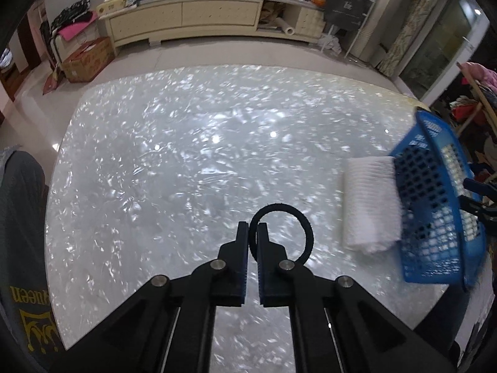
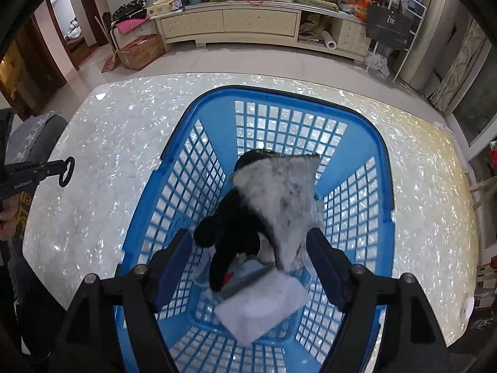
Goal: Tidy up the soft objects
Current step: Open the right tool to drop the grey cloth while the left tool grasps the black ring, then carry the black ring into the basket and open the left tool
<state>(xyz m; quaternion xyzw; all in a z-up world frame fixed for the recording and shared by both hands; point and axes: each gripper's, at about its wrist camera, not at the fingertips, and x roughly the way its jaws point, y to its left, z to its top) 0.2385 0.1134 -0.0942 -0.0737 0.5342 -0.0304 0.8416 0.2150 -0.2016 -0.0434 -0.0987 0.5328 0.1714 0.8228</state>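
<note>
Above the table, left gripper (image 1: 253,228) pinches an upright hair tie (image 1: 306,227); right gripper (image 2: 248,248) gapes over the basket (image 2: 380,168).

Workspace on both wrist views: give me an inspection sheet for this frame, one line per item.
Surface: glossy pearl-flecked table.
Job's things: black hair tie pinched in the left gripper; white folded towel lies beside the blue basket; black and grey plush toy and a pale folded cloth in the basket.
Clutter: nothing seen on the table.
Grippers: left shut on the tie; right gripper open above the basket.
Cables: nothing seen.
Surroundings: cream cabinet loaded with items, cardboard box on the floor.
</note>
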